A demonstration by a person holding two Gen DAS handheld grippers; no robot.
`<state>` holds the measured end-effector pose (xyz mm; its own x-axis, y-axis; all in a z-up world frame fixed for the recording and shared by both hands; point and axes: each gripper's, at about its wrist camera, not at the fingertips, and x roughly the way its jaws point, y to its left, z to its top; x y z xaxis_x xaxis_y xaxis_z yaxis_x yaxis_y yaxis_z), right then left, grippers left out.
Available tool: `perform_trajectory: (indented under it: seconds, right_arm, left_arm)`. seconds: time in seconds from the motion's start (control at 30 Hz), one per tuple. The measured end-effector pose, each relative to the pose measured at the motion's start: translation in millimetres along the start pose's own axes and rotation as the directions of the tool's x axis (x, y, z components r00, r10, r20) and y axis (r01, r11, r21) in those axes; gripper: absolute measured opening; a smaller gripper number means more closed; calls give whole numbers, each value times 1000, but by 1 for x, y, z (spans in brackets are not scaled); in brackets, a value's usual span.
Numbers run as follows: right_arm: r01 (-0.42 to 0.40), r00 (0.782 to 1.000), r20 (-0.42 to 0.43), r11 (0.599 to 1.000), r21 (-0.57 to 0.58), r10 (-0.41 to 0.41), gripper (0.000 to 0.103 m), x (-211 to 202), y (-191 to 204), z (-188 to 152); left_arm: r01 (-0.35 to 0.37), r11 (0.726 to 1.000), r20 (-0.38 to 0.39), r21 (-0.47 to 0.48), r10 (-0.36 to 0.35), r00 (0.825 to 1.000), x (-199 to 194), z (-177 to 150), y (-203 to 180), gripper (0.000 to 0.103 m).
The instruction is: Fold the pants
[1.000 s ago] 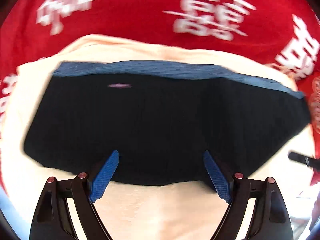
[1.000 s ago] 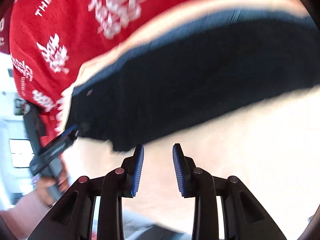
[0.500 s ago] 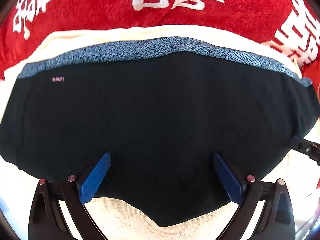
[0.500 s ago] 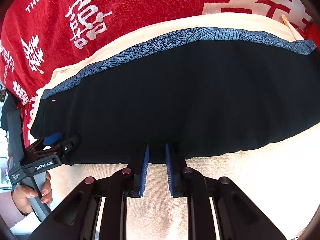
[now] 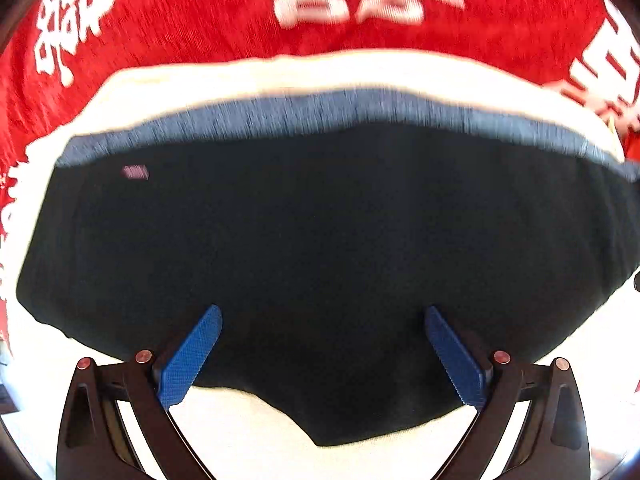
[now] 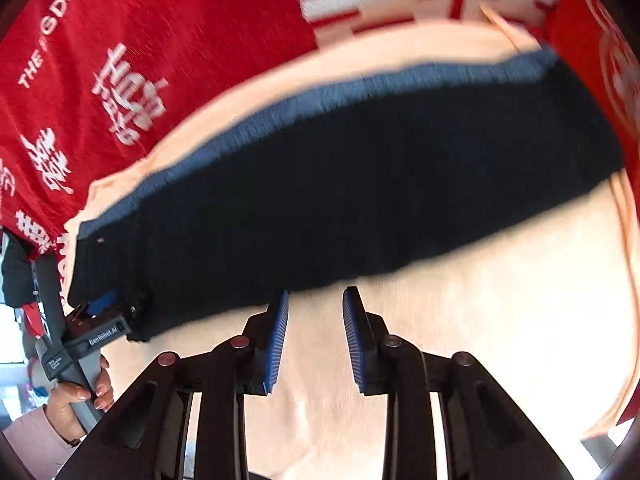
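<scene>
Black pants (image 5: 320,220) with a blue waistband (image 5: 320,112) lie flat across a cream towel (image 5: 240,432). My left gripper (image 5: 322,312) points down over their near edge, open wide, with its blue pads clear of the cloth. In the right wrist view the pants (image 6: 360,184) run diagonally. My right gripper (image 6: 317,294) hangs over the towel (image 6: 480,300) just off the pants' near edge. Its jaws are opening and nothing is between them. The left gripper (image 6: 104,304) shows at the pants' left end, held by a hand (image 6: 76,396).
A red cloth (image 5: 180,12) with white characters lies under the towel and fills the far side of both views, red cloth (image 6: 180,20). Bare towel spreads between the pants and the near edge. A pink sleeve (image 6: 28,432) shows at the lower left.
The left gripper's jaws have spread wider and it has shifted over the pants. The right gripper's jaws narrowed, then parted again, as it slid along the pants' near edge.
</scene>
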<state>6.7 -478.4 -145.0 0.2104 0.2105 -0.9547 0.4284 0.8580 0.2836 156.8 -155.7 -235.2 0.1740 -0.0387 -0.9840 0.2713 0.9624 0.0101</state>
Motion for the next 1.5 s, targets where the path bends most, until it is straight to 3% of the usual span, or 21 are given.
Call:
perform_trajectory:
  seconds: [0.2,0.33,0.43,0.53,0.63,0.73,0.83,0.97,1.07,1.17,1.3,1.37,1.43,1.5]
  right_arm:
    - [-61,998,5,994,-86,61,31,29,38,63]
    - [-83,996,-27,986,-146,80,31,63,68,87]
    - [-38,999,-36,981,-192,32,31,82,65,96]
    - [-1,1000,21,981,-196,5,31,79,50,107]
    - [66,996,66,985,-161,-56,30,75,25,123]
    - [155,985,85,983,-101,-147,31,67,1,135]
    - [150,986,81,988,-49,-146,34,53,-13,133]
    - [166,982,93,985,-45,-162,53,33,-20,109]
    - [191,978,100,980,-52,-185,54,19,-24,87]
    - [219,971,102,975,-27,-215,54,8,-35,72]
    - [307,939,151,951,45,-310,54,-16,-68,68]
    - [366,909,178,926,93,-377,54,-29,-88,71]
    - [436,864,215,890,134,-456,54,-47,-111,72]
    - [459,847,219,874,161,-485,54,-64,-142,85]
  left_arm:
    - [-10,997,83,-70,16,996,4,75,5,102]
    - [-67,992,50,-107,73,996,42,111,8,102]
    - [-33,988,40,-152,40,998,58,112,15,102]
    - [-22,986,56,-164,32,998,60,110,19,102]
    - [-51,986,59,-157,61,996,56,104,16,102]
    - [-99,981,56,-164,109,992,56,120,14,102]
    - [-139,977,60,-164,151,987,52,130,20,102]
    - [-140,977,60,-158,151,987,38,116,30,102]
    - [-146,986,82,-85,153,985,24,106,18,102]
    - [-105,994,96,-33,108,990,11,96,-8,102]
    - [-6,999,93,34,3,996,4,79,-65,102]
    - [32,998,90,61,-38,995,-1,66,-79,102]
    - [60,994,81,93,-67,994,0,60,-111,102]
    - [78,990,69,118,-87,994,4,55,-136,102]
